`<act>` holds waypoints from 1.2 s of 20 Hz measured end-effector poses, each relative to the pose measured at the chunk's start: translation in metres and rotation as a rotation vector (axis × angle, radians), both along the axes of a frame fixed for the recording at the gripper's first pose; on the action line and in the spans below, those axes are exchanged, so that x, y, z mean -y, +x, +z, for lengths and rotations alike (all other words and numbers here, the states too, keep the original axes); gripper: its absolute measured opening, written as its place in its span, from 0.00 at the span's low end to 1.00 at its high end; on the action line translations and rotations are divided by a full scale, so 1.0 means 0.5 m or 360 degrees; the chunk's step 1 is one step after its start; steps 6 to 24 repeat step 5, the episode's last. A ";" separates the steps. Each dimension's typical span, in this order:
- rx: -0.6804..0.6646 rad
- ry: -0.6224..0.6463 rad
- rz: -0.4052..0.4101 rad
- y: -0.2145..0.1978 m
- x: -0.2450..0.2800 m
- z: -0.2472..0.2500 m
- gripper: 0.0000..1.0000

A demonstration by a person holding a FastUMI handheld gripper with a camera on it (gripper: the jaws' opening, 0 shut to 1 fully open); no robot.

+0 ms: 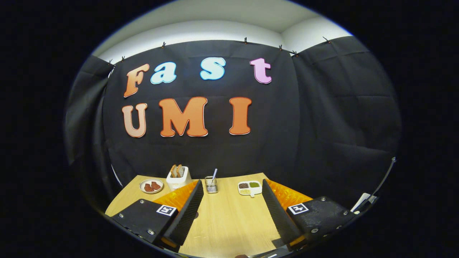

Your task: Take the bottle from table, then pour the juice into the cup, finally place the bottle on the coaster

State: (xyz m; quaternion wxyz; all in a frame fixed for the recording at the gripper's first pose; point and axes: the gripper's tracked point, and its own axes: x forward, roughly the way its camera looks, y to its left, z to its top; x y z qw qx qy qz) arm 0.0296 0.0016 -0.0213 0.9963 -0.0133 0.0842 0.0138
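My gripper [232,188] is open, its two fingers spread wide above the wooden table [229,218] with only bare tabletop between them. It is held level and looks toward the back of the table. Beyond the fingertips stands a small metal mesh cup [211,185] with a pale stick leaning in it.
At the back of the table, left to right: a small plate [151,186] with brown pieces, a white toaster [178,177] with toast slices, the mesh cup, and a white divided dish [250,188] with dark and green fillings. Black cloth closes the booth behind and at both sides.
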 end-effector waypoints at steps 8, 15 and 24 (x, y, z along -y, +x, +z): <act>0.0047 0.0030 -0.0030 -0.028 0.026 0.019 0.97; 0.0047 0.0030 -0.0030 -0.028 0.026 0.019 0.97; 0.0047 0.0030 -0.0030 -0.028 0.026 0.019 0.97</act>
